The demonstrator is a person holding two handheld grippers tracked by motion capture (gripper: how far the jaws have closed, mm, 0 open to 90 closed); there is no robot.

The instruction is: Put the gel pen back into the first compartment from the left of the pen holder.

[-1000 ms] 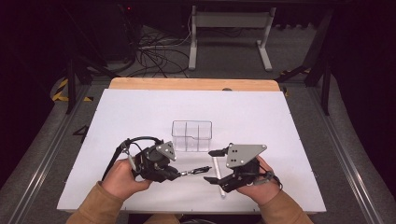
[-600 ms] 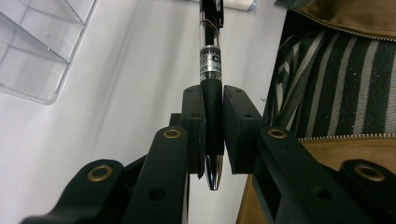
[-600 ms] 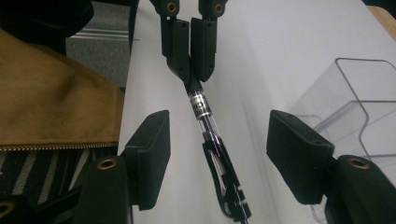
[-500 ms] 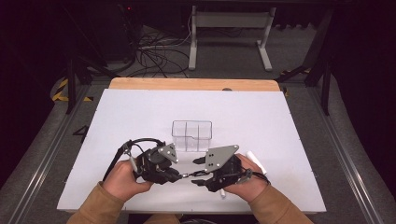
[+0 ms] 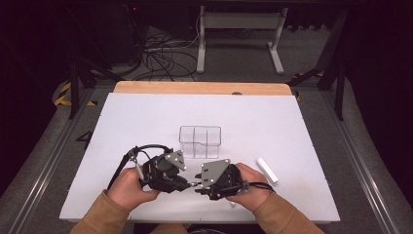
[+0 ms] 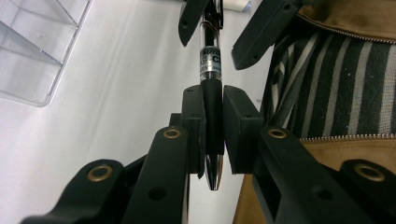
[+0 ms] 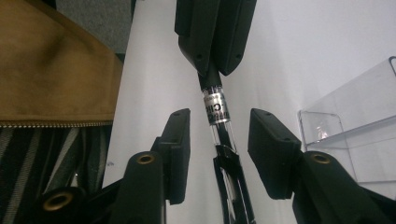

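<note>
Left gripper (image 5: 187, 184): fingers (image 6: 194, 121) pinching the pen's dark grip, held near the bench's front edge.
Right gripper (image 5: 197, 186): fingers (image 7: 180, 140) spread either side of the pen's clear barrel, not touching it; they have just been closing.
Pen (image 6: 211, 100): held between the two grippers, above the bench, metal tip at the left gripper's end.
Bench (image 5: 146, 117): white top.
White stick (image 5: 267, 169): lies right of the right hand, perhaps a cap; too small to tell.
Clear box (image 5: 200, 141): divided into compartments, just beyond the grippers.
</note>
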